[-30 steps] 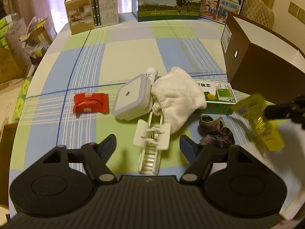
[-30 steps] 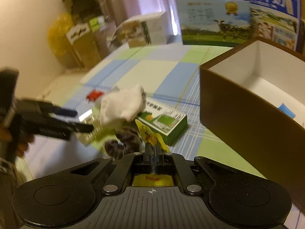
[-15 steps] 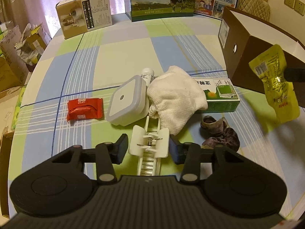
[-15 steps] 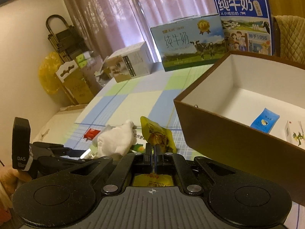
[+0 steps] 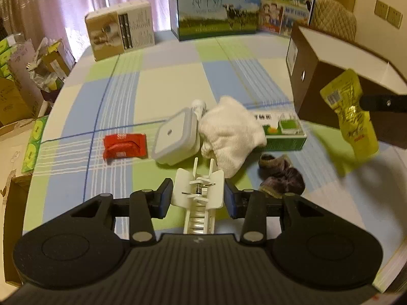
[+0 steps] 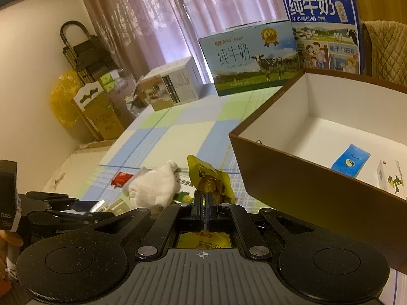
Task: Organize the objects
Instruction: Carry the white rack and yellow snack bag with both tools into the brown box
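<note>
A white plastic clip (image 5: 198, 190) lies on the checked tablecloth, and my left gripper (image 5: 198, 198) has its pads pressed against the clip's two wings. My right gripper (image 6: 205, 203) is shut on a yellow snack pouch (image 6: 208, 180), held in the air beside the near wall of the open brown box (image 6: 279, 172). The left wrist view shows that pouch (image 5: 348, 111) hanging in front of the box (image 5: 318, 89). Inside the box lie a blue packet (image 6: 351, 160) and a small white carton (image 6: 391, 180).
Near the clip lie a white cloth (image 5: 229, 132), a green box (image 5: 282, 134), a grey-white square container (image 5: 176, 137), a red packet (image 5: 124, 146) and a purple scrunchie (image 5: 282, 178). Milk cartons (image 5: 213, 7) and a beige box (image 5: 119, 29) stand at the far edge.
My left gripper's fingers have come together from wide apart onto the white clip. My right gripper has risen with the yellow pouch to about the height of the brown box's rim.
</note>
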Motion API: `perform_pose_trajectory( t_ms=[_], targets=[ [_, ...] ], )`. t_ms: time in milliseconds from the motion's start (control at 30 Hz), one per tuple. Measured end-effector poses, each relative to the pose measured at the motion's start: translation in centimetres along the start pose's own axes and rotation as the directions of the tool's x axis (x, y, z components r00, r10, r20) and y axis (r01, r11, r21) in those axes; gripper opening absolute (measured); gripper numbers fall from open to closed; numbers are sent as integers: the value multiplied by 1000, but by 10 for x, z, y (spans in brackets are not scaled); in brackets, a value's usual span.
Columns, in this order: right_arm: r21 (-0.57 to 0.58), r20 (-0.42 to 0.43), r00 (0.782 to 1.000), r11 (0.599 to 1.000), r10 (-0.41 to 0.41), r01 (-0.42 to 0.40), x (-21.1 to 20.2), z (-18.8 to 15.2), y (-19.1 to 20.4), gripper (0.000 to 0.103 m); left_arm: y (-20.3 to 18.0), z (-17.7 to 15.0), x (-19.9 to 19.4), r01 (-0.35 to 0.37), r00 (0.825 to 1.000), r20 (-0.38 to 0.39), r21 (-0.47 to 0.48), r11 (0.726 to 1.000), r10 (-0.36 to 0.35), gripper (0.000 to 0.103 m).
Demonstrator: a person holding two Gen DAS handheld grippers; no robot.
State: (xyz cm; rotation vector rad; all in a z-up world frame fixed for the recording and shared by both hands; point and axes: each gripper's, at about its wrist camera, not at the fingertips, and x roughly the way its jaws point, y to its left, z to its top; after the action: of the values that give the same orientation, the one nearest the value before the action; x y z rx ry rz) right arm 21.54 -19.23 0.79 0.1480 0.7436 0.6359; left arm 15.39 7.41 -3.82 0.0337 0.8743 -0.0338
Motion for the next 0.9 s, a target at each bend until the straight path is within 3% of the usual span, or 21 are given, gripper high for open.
perform_pose_trajectory(
  t_ms=[267,567,767,900],
  targets=[
    [-1,53,998,1000,26,-26,-16,8,6,0,-3,17,-25,4,997,77,-44,999,0,37],
    [46,204,979,999,3,-12,-50,37,1,0,-46,64,-41,77,984,164,-12,997,-74,37],
    [119,312,945,991,-95,60,-81,60,-18,0,-93,112,-45,138,960,239,51,989,-146,37],
    [187,348,916,972,-201,143,-97,71,-40,0,-126,140,-36,167,944,270,102,981,-189,37]
  ],
)
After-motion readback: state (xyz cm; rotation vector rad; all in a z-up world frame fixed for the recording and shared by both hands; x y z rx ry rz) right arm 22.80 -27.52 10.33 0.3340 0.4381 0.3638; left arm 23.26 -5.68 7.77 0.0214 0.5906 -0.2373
